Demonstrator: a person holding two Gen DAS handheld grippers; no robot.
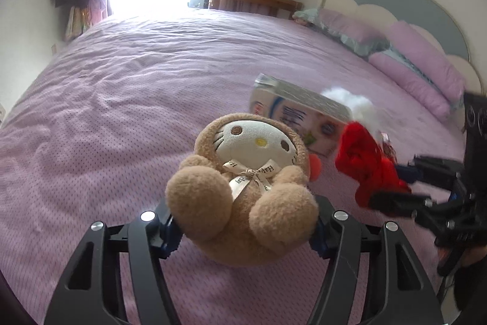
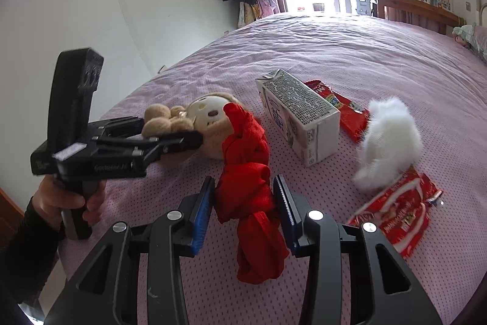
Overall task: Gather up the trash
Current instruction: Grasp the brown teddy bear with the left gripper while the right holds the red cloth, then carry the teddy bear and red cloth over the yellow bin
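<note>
The right claw (image 2: 243, 203) is clamped on a red cloth bundle (image 2: 248, 181) above the pink bed (image 2: 380, 57), while the left claw (image 1: 243, 229) presses its pads against a tan plush toy (image 1: 243, 188). Beyond lie the trash – a milk carton (image 2: 299, 119), two red wrappers (image 2: 395, 215) – and a white fluffy piece (image 2: 388, 142)

The bed (image 2: 350, 51) wears lilac cloth with tiny dark dots. The plush toy (image 1: 243, 188) is tan, its face cream with brown eyes and a yellow nose. Red knotted cloth (image 2: 246, 194), white fluff (image 2: 389, 142), red wrappers (image 2: 395, 215) with white print, a white carton (image 2: 301, 118) with a grey speckled side.
</note>
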